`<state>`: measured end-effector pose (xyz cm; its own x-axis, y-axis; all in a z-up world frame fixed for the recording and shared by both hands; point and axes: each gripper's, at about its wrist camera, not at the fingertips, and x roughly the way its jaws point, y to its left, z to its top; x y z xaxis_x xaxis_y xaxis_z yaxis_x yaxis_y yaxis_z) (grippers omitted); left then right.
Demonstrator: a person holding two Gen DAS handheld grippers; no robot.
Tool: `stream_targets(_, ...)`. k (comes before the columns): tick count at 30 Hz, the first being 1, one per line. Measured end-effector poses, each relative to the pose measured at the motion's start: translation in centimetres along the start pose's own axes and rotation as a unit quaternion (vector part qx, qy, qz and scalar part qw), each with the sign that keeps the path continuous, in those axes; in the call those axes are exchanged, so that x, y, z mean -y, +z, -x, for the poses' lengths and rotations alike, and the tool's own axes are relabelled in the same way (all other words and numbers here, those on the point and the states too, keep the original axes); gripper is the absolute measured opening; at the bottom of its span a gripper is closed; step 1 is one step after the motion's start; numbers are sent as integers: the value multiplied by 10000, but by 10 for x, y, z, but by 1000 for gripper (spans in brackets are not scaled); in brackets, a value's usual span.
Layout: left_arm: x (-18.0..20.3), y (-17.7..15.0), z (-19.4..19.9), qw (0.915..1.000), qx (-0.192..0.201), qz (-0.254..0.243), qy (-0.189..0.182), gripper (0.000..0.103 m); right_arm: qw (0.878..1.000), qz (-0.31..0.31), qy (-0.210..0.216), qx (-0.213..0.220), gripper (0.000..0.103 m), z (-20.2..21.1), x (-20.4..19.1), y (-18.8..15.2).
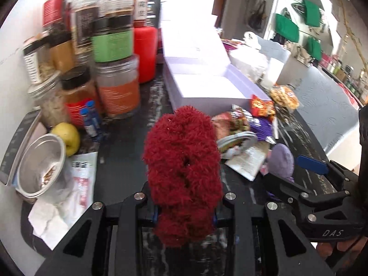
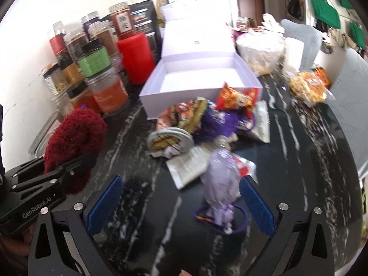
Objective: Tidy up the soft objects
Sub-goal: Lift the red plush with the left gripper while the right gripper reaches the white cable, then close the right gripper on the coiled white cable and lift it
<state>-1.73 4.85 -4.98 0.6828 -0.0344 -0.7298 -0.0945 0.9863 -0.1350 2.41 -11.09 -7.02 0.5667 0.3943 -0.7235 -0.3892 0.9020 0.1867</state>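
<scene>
Left tongs (image 1: 185,216) clamped on a dark red fuzzy item (image 1: 184,172), which rises between and above the fingers. Right tongs (image 2: 180,202) apart; a lilac soft object (image 2: 220,179), blurred, lies apparently between them. Open white box (image 2: 202,85) beyond both, behind snack packets (image 2: 207,115).

Fluffy item (image 1: 182,174) sits between the fingers of the left hand-held gripper (image 1: 185,216), above the table (image 1: 124,161); jar stack (image 1: 92,57) lies ahead-left, open box (image 1: 207,85) straight ahead, snack packets (image 1: 243,119) ahead-right. Small plush (image 2: 222,174) lies on the table between the spread fingers of the right hand-held gripper (image 2: 181,204), nearer the right finger. Beyond it lie the snack packets, then the open box; the left hand-held gripper is at far left.
</scene>
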Motion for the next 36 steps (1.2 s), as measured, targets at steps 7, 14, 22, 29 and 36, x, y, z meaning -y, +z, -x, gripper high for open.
stream_targets(7, -28, -2, -9, 9992, -143, 295, 216, 30, 9997, 144, 196, 43, 103, -29, -23, 16)
stream_targets(14, -38, -2, -17, 9987, -213, 395, 228, 30, 9997, 175, -69, 145, 103, -55, -28, 29)
stream_targets(22, -31, 5, -30, 9990, -340, 302, 9, 30, 9997, 144, -123, -148, 72, -69, -9, 25)
stream_targets(29, -24, 7, -33, 9991, -368, 215, -88, 30, 9994, 317, -151, -76, 34, -60, -4, 17)
stream_targets(36, -22, 5, -33, 9988, -400, 243, -102, 30, 9978, 514, -354, 232, 42, -53, 2, 22)
